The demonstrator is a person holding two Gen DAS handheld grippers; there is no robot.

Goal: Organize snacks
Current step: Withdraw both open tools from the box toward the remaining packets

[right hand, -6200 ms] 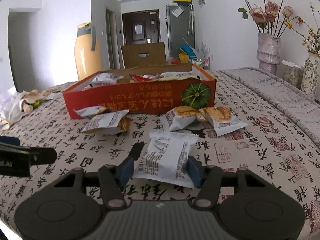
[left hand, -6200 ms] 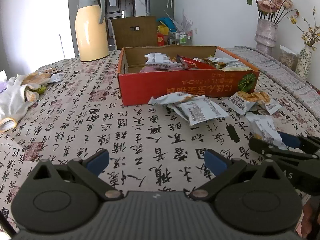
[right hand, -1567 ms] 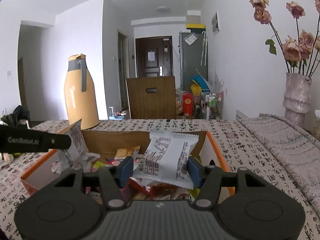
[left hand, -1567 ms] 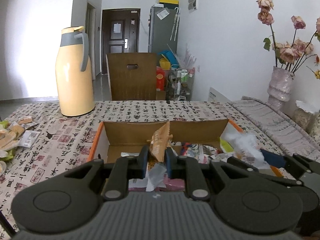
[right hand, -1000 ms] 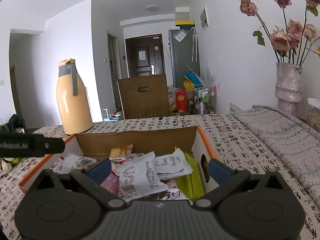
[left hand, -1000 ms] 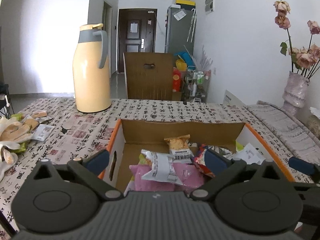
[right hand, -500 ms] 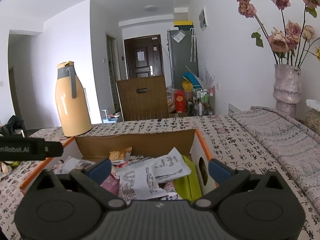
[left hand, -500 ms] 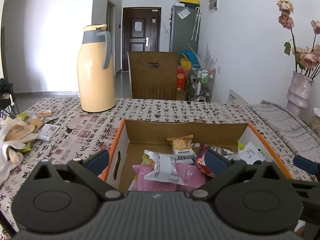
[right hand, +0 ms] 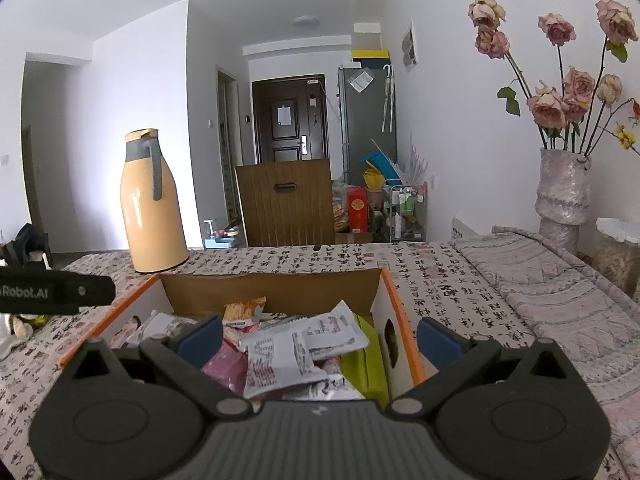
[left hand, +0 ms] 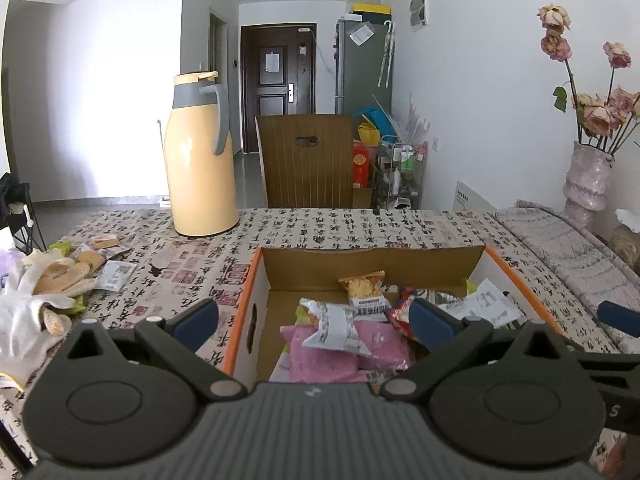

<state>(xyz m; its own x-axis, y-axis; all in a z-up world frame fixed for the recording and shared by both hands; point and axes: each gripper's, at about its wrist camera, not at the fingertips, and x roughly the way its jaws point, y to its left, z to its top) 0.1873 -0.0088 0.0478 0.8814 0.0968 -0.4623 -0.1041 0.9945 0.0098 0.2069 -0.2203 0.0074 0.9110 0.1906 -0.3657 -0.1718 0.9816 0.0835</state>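
In the left wrist view the left gripper [left hand: 314, 322] fills the bottom of the frame with its blue-padded fingers [left hand: 198, 318] spread wide and nothing between them. Just beyond it, in the lower middle, sits the cardboard box [left hand: 372, 258] with an orange rim, and the snacks lie inside it: a pink packet [left hand: 328, 354] at the near end, a white packet [left hand: 332, 326] lying on top of it, and a packet of orange crackers [left hand: 364, 292] leaning further back. A tall yellow jug [left hand: 198, 156] stands on the patterned tablecloth [left hand: 320, 226] in the upper left of the frame, and white gloves [left hand: 28, 312] lie at the left edge with a few loose packets beside them. In the right wrist view the right gripper [right hand: 320, 338] is also spread open and empty at the bottom of the frame, above the right end of the same box [right hand: 394, 312]. White wrappers [right hand: 296, 344] and a green packet [right hand: 366, 360] lie in that end. A vase of pink roses [right hand: 562, 184] stands at the right edge.
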